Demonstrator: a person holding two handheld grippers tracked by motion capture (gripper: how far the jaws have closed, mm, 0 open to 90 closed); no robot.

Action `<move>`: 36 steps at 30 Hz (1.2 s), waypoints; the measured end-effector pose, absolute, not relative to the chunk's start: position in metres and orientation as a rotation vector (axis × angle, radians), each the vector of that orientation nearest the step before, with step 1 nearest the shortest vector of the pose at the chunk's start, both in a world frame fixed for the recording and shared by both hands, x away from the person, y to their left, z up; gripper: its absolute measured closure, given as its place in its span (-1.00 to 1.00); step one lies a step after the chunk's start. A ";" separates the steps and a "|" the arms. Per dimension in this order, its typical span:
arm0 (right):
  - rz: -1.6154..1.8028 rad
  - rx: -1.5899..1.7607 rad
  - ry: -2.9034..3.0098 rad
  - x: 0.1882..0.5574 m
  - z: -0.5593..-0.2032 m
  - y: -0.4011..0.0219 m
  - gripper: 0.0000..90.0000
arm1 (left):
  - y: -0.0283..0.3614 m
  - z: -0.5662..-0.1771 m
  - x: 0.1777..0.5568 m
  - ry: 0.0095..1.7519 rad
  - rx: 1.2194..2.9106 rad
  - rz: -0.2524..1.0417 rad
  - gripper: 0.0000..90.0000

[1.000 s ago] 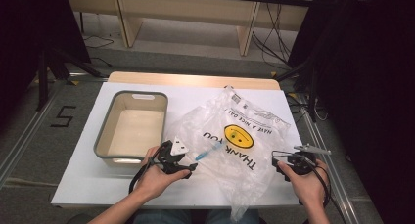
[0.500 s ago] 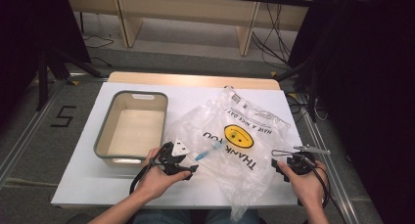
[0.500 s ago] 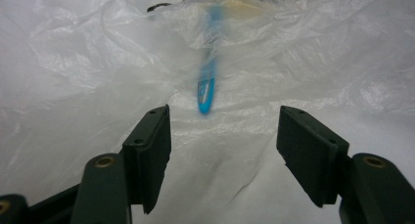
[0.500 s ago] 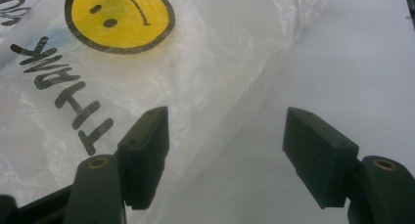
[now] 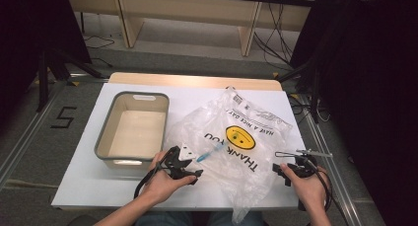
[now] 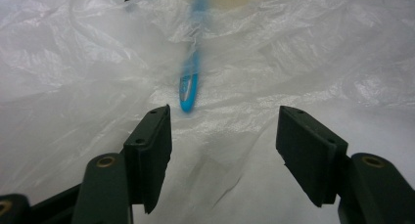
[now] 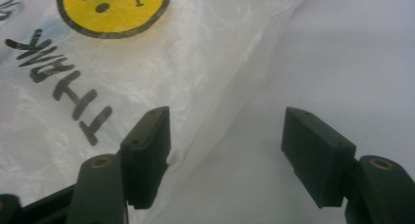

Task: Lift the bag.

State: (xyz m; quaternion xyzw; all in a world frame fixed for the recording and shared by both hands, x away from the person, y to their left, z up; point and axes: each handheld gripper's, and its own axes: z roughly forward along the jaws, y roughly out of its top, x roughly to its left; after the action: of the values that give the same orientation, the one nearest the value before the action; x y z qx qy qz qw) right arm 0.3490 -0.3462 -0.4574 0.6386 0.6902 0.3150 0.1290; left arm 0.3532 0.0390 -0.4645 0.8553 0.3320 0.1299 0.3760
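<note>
1. The plastic bag (image 5: 236, 147) lies crumpled on the white tabletop (image 5: 88, 186), right of the grey bin (image 5: 106, 152).
2. A blue toothbrush (image 6: 188, 87) rests inside the bag.
3. Left tongs (image 6: 222, 155): jaws apart, nothing clamped, toothbrush just ahead.
4. Right tongs (image 7: 225, 150): jaws apart, at the bag's edge.
5. Judgement: the film is thin, light, slippery and limp; pinch a raised fold or the edge.

left tool (image 5: 193, 167): black frame, white three-cornered plate on top, looped black cable trailing
right tool (image 5: 288, 172): black body, thin grey rods on top, black cable
jaws: flat black rectangular pads on dark arms, brass-coloured rivets
forearms: bare, no sleeves
</note>
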 end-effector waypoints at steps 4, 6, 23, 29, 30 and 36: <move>0.934 1.856 2.049 0.349 -0.460 -0.342 0.01 | 0.039 -0.464 0.354 0.850 2.188 0.333 -0.15; 0.934 1.847 2.090 0.350 -0.462 -0.341 0.10 | 0.040 -0.464 0.354 0.848 2.191 0.335 -0.15; 0.818 1.771 2.223 0.363 -0.464 -0.344 0.99 | 0.040 -0.460 0.351 0.851 2.181 0.347 -0.17; 0.765 1.729 2.155 0.377 -0.463 -0.361 0.99 | 0.041 -0.447 0.353 0.843 2.163 0.400 -0.17; 0.757 1.720 2.143 0.378 -0.463 -0.364 0.99 | 0.042 -0.445 0.354 0.845 2.160 0.410 -0.18; 0.708 1.661 2.098 0.388 -0.459 -0.374 0.99 | 0.051 -0.431 0.362 0.874 2.136 0.480 -0.19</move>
State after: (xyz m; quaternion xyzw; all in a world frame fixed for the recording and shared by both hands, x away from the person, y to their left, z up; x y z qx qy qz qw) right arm 0.3881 -0.3735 -0.4590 0.5896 0.7447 0.2514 0.1860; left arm 0.3619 0.0509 -0.4311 0.8374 0.3424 0.1881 0.3821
